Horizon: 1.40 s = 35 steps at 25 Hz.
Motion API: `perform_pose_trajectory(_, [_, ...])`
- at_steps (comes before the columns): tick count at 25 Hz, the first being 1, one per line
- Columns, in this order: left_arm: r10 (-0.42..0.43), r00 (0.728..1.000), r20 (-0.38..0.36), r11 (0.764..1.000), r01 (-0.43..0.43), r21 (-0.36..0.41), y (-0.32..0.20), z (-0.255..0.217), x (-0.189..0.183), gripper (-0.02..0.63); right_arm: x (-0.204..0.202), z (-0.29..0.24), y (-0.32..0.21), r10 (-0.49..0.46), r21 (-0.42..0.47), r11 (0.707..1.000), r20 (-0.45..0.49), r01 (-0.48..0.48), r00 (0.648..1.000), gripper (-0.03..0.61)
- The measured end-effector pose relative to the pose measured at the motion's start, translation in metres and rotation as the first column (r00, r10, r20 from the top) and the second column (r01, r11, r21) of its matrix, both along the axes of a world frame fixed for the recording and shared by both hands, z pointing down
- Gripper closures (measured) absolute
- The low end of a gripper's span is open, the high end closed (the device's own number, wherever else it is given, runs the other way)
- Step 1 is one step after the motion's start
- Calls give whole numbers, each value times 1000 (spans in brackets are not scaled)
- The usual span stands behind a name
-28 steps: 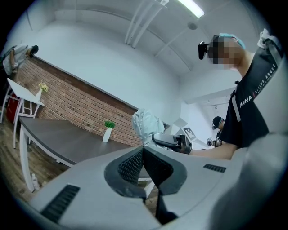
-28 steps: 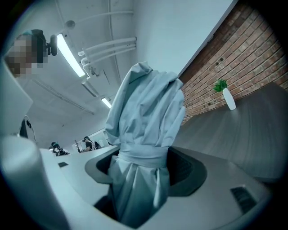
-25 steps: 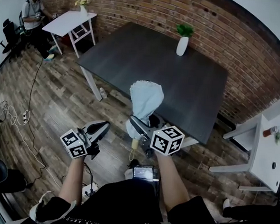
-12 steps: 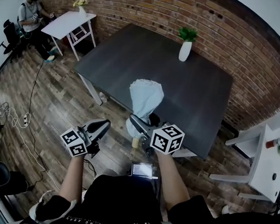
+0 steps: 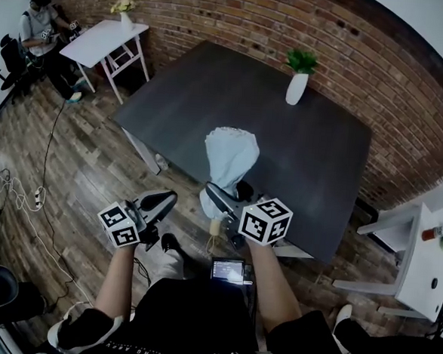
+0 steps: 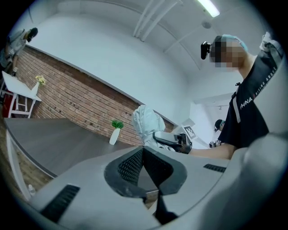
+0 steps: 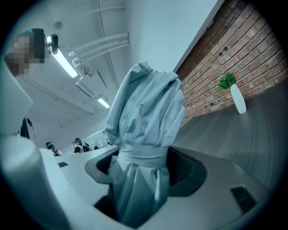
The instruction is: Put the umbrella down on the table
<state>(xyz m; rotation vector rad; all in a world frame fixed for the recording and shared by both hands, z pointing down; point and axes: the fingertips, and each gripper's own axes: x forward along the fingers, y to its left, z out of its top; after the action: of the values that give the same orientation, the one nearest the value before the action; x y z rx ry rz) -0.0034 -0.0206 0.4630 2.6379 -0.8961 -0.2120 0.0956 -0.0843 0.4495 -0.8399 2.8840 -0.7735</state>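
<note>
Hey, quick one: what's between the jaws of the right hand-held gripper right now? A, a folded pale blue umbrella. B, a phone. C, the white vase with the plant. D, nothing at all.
A: the right gripper view shows the right hand-held gripper with its jaws closed on the folded pale blue umbrella, while the white vase stands apart on the dark table.

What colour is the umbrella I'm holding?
Pale blue, plain fabric. The umbrella shows best in the right gripper view.
</note>
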Motion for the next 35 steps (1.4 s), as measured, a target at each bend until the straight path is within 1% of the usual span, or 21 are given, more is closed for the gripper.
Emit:
perform_pose_trajectory(8, [81, 996, -22, 997, -81, -9, -70, 0, -50, 612, -49, -2, -62, 62, -14, 998, 3, -62, 998, 272])
perform_pose_trajectory(13, [134, 991, -26, 991, -134, -6, -109, -5, -95, 612, -91, -5, -96, 106, -22, 994, 3, -105, 994, 272])
perform_pose_trajectory(18, [167, 986, -22, 986, -168, -6, -142, -10, -141, 612, -131, -12, -128, 142, -16, 990, 14, -142, 990, 272])
perform_pose_trajectory(22, [178, 984, -23, 984, -178, -7, -161, -6, -169, 612, -158, -12, -144, 161, -25, 987, 32, -160, 986, 272])
perform_pose_trajectory(28, [179, 983, -37, 983, -180, -30, -182, 5, -191, 612, -179, -2, -166, 169, -55, 984, 39, -167, 985, 272])
perform_pose_trajectory(35, [157, 987, -26, 986, -158, -44, -229, 11, -205, 612, -196, 6, -219, 160, -76, 985, 64, -155, 985, 272])
